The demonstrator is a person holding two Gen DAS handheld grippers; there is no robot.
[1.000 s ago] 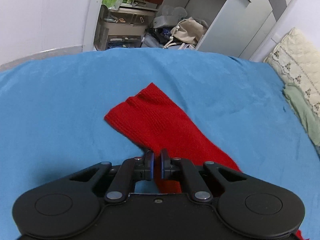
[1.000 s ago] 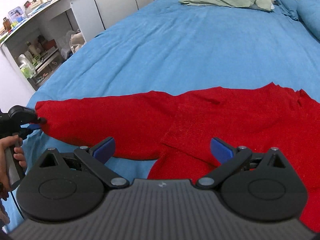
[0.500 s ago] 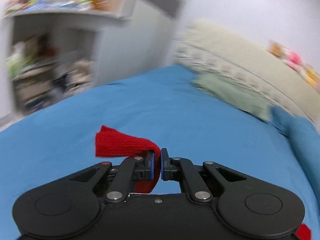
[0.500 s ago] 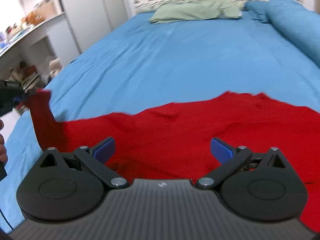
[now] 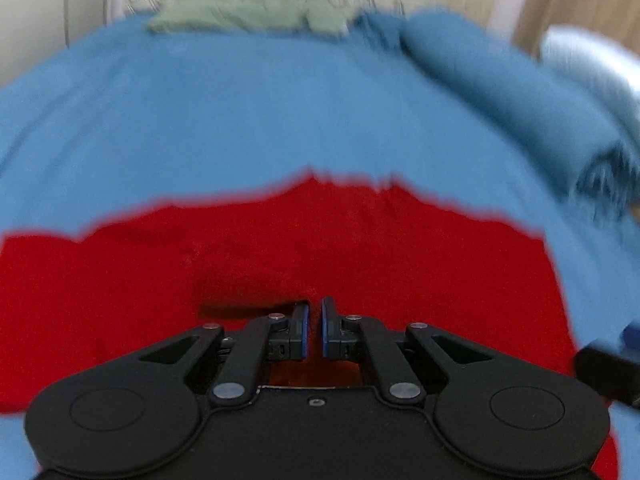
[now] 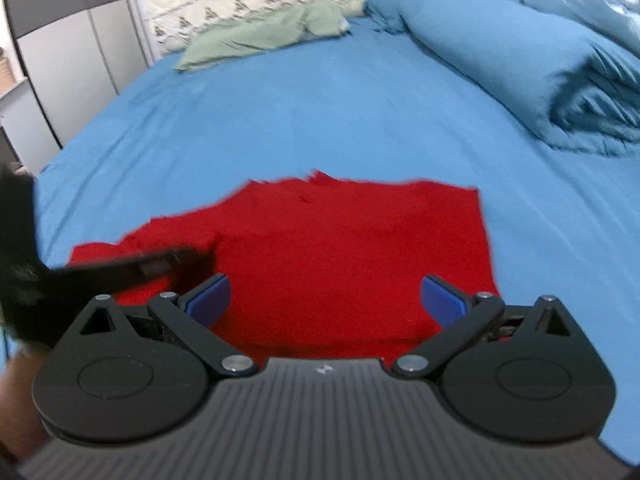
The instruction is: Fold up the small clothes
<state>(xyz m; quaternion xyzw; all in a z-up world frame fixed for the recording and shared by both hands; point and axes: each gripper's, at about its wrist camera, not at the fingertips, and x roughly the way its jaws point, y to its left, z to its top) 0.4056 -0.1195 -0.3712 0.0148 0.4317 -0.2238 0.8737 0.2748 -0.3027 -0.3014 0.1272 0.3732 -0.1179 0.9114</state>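
Observation:
A red knitted garment (image 6: 344, 248) lies on the blue bed sheet (image 6: 320, 112); it also fills the lower half of the left wrist view (image 5: 360, 240). My left gripper (image 5: 314, 330) is shut, its pads nearly touching, low over the red cloth; the sleeve it carried is folded across the body. In the right wrist view the left gripper (image 6: 168, 260) shows blurred over the garment's left part. My right gripper (image 6: 326, 298) is wide open and empty above the garment's near edge.
A rolled blue duvet (image 6: 540, 64) lies at the right of the bed. A green pillow (image 6: 260, 32) lies at the headboard. A wardrobe (image 6: 60, 60) stands at the left.
My left gripper swung the red sleeve from the bed's left side across onto the garment's body. The garment now looks like a compact rectangle. My right gripper stayed open.

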